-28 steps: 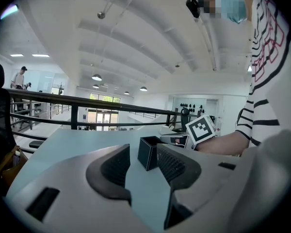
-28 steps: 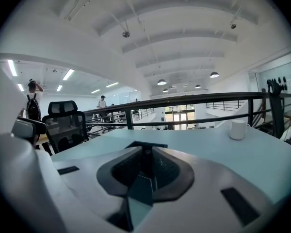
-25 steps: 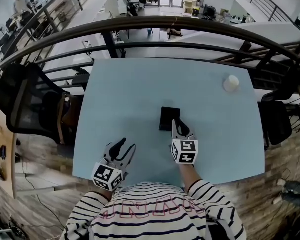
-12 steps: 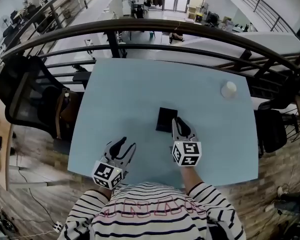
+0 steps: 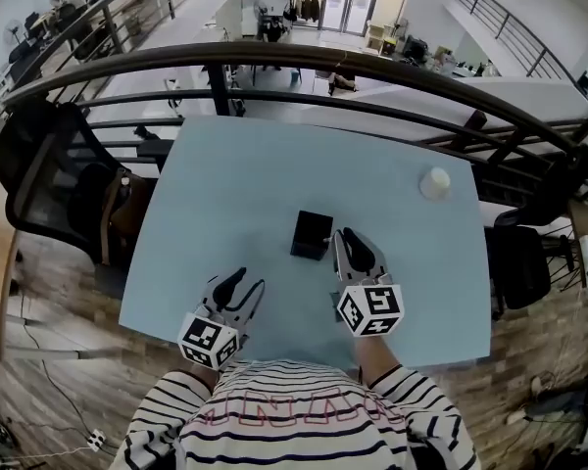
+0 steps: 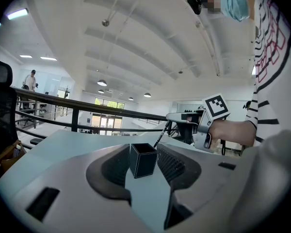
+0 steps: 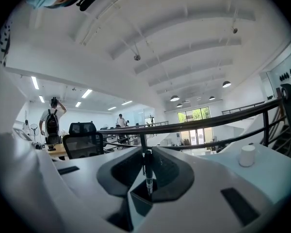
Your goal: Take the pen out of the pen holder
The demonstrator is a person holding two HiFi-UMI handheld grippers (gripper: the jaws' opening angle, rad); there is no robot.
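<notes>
A small black square pen holder [image 5: 311, 235] stands upright in the middle of the pale blue table [image 5: 235, 179]. My right gripper [image 5: 346, 239] hovers just right of it, shut on a thin black pen [image 7: 147, 174]. The pen hangs upright with its lower end at the holder's rim [image 7: 139, 199]; whether the tip is inside, I cannot tell. In the left gripper view the pen [image 6: 161, 137] slants down from the right gripper [image 6: 177, 118] to behind the holder [image 6: 143, 160]. My left gripper [image 5: 243, 283] stays open near the table's front edge, pointing at the holder with nothing between its jaws.
A white cup [image 5: 434, 183] stands at the table's far right, also seen in the right gripper view [image 7: 247, 155]. A dark metal railing [image 5: 372, 67] curves behind the table. A black office chair [image 5: 49, 179] sits at the left. People stand in the background.
My right gripper has risen with the pen, drawing it up out of the holder. The left gripper has shifted slightly.
</notes>
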